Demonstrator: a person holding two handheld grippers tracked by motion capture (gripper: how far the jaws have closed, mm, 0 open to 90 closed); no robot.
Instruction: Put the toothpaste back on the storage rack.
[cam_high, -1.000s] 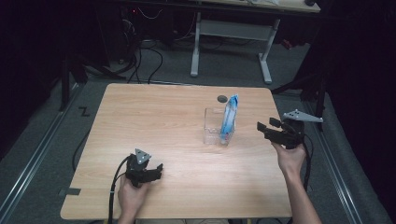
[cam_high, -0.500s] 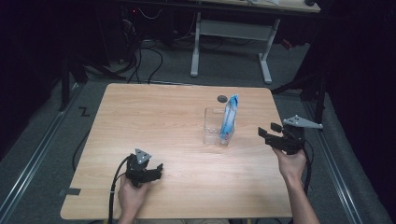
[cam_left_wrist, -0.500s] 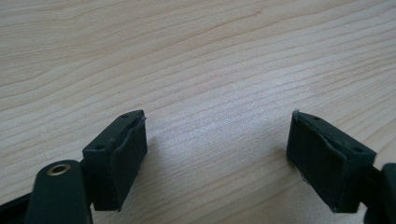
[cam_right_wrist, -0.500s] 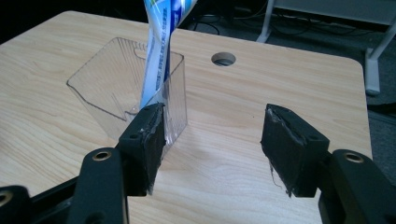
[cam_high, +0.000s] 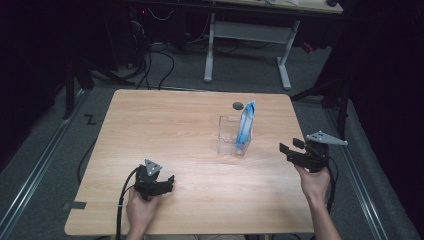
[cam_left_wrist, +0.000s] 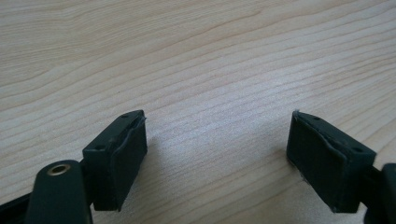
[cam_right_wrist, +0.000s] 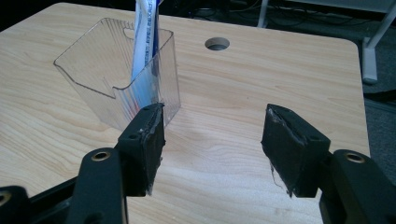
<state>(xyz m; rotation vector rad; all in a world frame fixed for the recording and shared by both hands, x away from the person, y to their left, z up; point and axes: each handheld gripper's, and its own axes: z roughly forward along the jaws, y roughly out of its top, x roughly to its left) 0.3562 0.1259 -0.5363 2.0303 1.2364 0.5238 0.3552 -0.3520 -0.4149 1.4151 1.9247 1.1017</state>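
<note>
Clear plastic box stands on the wooden table, right of centre, with one blue and white tube standing upright inside it, leaning on the wall nearest the right gripper. In the right gripper view the same box sits just beyond the left jaw, tube rising out of its top edge. Printing on the tube is too blurred to read; no brand or label legible anywhere.

Counts: one box, one tube, two grippers, one round hole in the table just behind the box, also seen in the right gripper view.

Right gripper: jaws spread wide, nothing between them, held above the table near its right edge, a short way to the right of the box and apart from it. Left gripper: near the front edge of the table, left of centre, well apart from the box. In its own view the left gripper has jaws spread wide over bare wood grain, gripping nothing.

Around: a white-legged desk behind the table, dark cables on the grey floor, a metal rail along the left. A cable trails from the left gripper toward the front edge. Nothing stands between the right gripper and the box.
</note>
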